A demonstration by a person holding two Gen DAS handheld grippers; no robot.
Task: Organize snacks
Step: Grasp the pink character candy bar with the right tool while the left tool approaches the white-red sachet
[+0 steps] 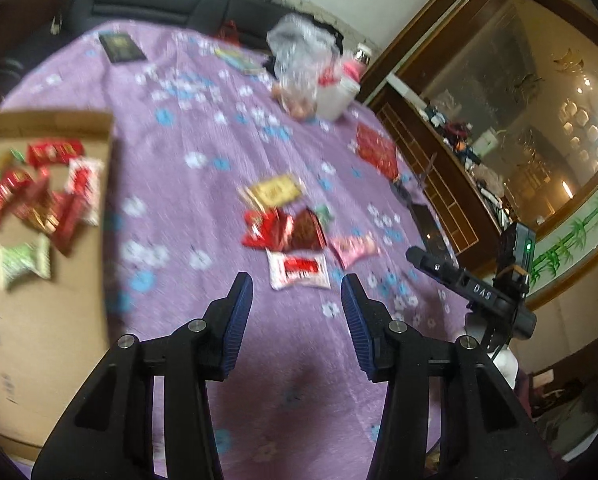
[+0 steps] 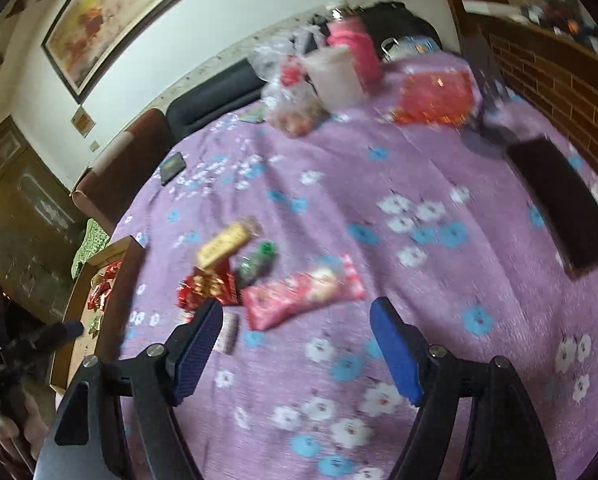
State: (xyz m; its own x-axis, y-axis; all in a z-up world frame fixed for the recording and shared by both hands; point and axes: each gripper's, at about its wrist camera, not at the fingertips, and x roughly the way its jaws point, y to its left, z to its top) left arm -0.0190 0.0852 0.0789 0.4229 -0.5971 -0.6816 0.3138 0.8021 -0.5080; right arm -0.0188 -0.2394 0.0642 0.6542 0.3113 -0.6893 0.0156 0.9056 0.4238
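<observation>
A small heap of snack packets lies on the purple flowered cloth: a white-and-red packet [image 1: 298, 271], red foil packets [image 1: 285, 230], a yellow packet [image 1: 274, 191] and a pink packet [image 1: 354, 249]. My left gripper [image 1: 297, 286] is open and empty, hovering just short of the white-and-red packet. In the right wrist view the pink packet [image 2: 303, 294], yellow packet [image 2: 225, 244] and red packets [image 2: 207, 288] lie ahead. My right gripper [image 2: 297, 314] is open and empty, just short of the pink packet. A cardboard box [image 1: 39, 280] at the left holds several packets [image 1: 39, 200].
At the far side stand a clear plastic bag [image 1: 299, 64], a white tub [image 1: 335, 98] and a red packet [image 1: 377, 152]. A dark flat object [image 2: 561, 206] lies at the right. A wooden cabinet [image 1: 499, 120] borders the table. The right gripper's body [image 1: 475, 284] shows beside the left one.
</observation>
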